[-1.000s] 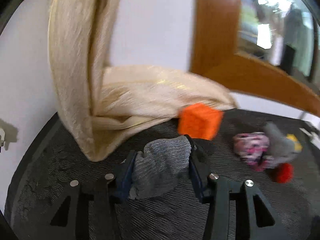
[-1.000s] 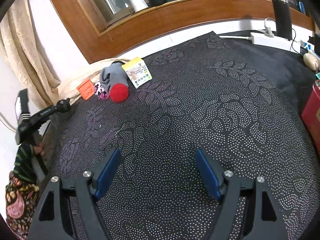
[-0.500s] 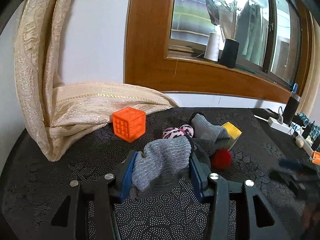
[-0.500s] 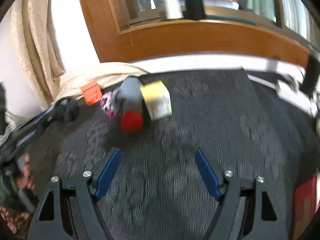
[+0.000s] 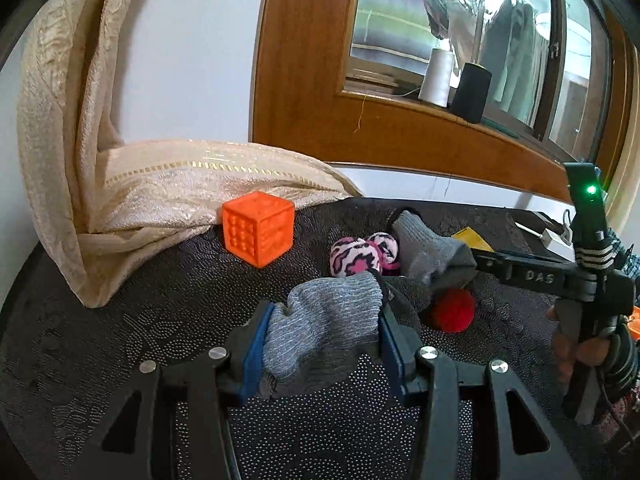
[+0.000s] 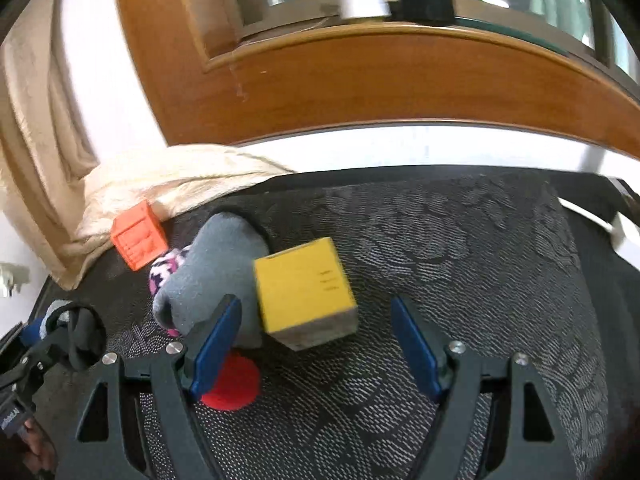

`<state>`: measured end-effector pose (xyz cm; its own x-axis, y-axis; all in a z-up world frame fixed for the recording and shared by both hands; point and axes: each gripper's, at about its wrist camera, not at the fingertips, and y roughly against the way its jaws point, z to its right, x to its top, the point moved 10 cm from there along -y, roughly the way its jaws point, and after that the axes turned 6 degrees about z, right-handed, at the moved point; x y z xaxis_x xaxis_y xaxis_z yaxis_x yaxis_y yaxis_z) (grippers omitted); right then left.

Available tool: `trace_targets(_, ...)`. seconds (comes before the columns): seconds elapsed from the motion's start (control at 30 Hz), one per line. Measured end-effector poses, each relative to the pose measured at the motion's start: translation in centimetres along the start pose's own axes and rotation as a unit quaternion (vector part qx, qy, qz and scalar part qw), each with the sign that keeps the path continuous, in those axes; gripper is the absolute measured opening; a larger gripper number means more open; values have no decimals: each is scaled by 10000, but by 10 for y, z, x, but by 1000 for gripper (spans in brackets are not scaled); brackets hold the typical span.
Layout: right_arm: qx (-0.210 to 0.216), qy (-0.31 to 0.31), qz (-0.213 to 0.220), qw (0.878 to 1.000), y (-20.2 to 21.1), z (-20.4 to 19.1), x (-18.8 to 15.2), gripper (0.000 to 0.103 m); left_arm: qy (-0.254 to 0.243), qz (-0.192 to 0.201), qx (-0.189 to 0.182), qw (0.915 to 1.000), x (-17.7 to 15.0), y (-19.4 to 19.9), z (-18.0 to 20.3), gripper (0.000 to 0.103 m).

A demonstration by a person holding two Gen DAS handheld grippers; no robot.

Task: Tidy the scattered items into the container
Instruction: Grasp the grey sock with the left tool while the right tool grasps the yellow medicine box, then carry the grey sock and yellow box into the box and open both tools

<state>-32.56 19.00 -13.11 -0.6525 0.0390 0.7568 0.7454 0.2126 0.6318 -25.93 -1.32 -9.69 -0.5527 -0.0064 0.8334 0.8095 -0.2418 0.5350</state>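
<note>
Two tools: left [image 5: 320, 344] clamps grey sock [image 5: 324, 328]; right [image 6: 316, 344] gapes, yellow box [image 6: 304, 288] ahead.

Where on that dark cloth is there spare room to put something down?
Bare cloth lies right of the yellow box, toward the window wall. Another patch sits in front of the curtain and orange cube. The socks and red ball crowd the middle.

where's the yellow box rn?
Right wrist view: yellow box on the dark cloth, left of centre, against the grey sock, ahead of the open right gripper.
</note>
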Motion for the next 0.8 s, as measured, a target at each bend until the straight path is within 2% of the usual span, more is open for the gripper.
trace_targets(0.1,-70,-20,-152,9999,-11,4,-6,78,-25,-21,-27,10000,-2,-1,3,51)
trace_targets(0.13,-88,-50,-215,9997,-15,5,-9,73,-35,-22,-35,10000,-2,0,4,51)
trace_targets(0.17,-106,-81,-278,9995,-19,7,-11,55,-55,-26,-49,10000,-3,0,6,51)
trace_targets(0.2,-122,-114,-330,9993,-21,8,-14,51,-63,-33,-59,10000,-3,-1,7,51)
trace_targets(0.33,-121,-210,-212,9995,0,11,-19,51,-76,-50,-113,9999,-4,0,11,51)
trace_targets(0.5,-176,-401,100,9990,58,19,-26,51,-126,-65,-254,9996,-5,3,21,51)
trace_targets(0.8,-500,-926,903,9903,207,61,-68,51,-211,87,-440,9988,0,24,52,51)
